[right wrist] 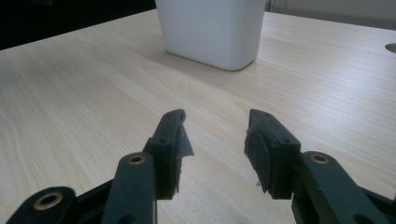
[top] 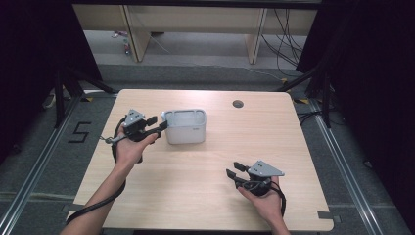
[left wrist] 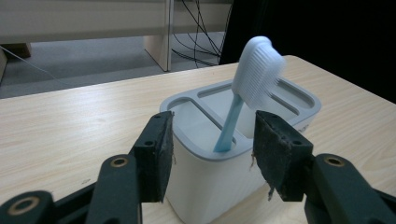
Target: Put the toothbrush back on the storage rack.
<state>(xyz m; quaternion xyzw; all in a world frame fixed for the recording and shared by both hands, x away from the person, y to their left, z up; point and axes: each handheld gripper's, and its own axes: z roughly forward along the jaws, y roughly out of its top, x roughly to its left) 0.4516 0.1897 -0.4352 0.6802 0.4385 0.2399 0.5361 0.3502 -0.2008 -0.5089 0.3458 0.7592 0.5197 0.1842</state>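
A pale wooden counter (top: 195,196) carries a white holder (top: 185,126), which stands a little left of centre toward the far edge, at about 11 o'clock from the counter's middle. Seen from the left gripper view, the holder's top is divided into several slots, and a light blue toothbrush (left wrist: 247,88) stands in the nearest slot, handle down and bristled head up, leaning toward 1 o'clock; the head is slightly blurred, so its exact tilt is uncertain. The left tool (top: 157,125), held in the person's left hand (top: 128,149), lies at 9 o'clock of the holder with its jaws spread wide, one to each side of the holder's near corner, close to it but gripping nothing. The right tool (top: 236,169), held in the right hand (top: 262,198), hovers near the counter's front right, at about 4 o'clock and well apart from the holder, its jaws also parted and empty. A round cable hole (top: 238,104) lies at the far edge.
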